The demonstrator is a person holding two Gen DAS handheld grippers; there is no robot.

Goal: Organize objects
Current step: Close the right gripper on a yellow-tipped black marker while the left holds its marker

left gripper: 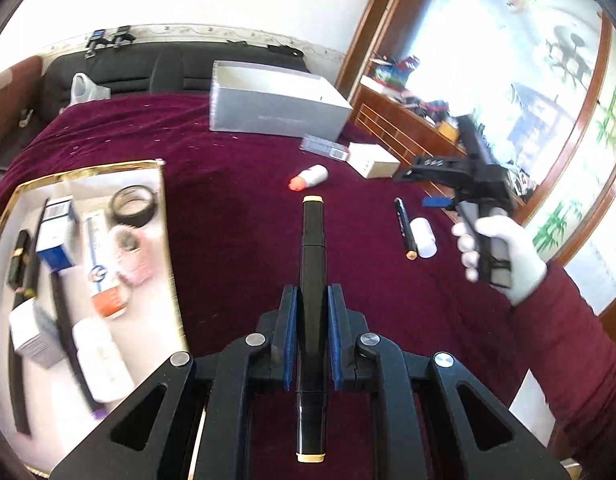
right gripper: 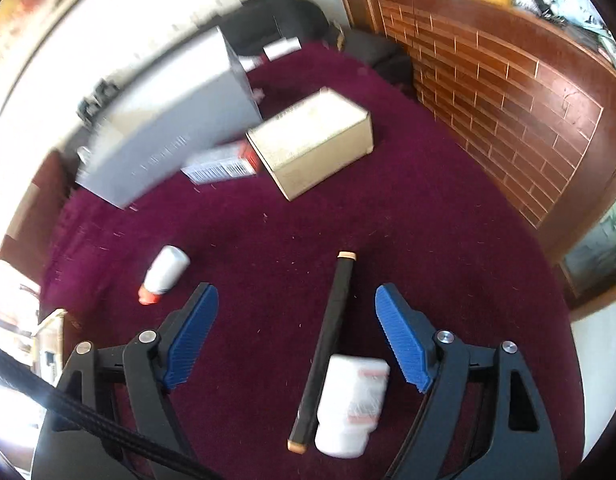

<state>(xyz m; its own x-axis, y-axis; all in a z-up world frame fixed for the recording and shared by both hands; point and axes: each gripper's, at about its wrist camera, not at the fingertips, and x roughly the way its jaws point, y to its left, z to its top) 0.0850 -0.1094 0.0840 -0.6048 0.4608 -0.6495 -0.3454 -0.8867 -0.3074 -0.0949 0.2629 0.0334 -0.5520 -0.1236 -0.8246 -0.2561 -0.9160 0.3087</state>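
A black marker with cream end caps is clamped lengthwise between the blue pads of the left gripper, above the maroon cloth. To its left a gold-rimmed tray is seen, crowded with boxes and tubes. The right gripper is spread wide over a second black marker and a white bottle.

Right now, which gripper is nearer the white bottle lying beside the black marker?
Right. The right gripper hangs open directly above the white bottle; the left gripper, clamping another marker, is off to the bottle's side.
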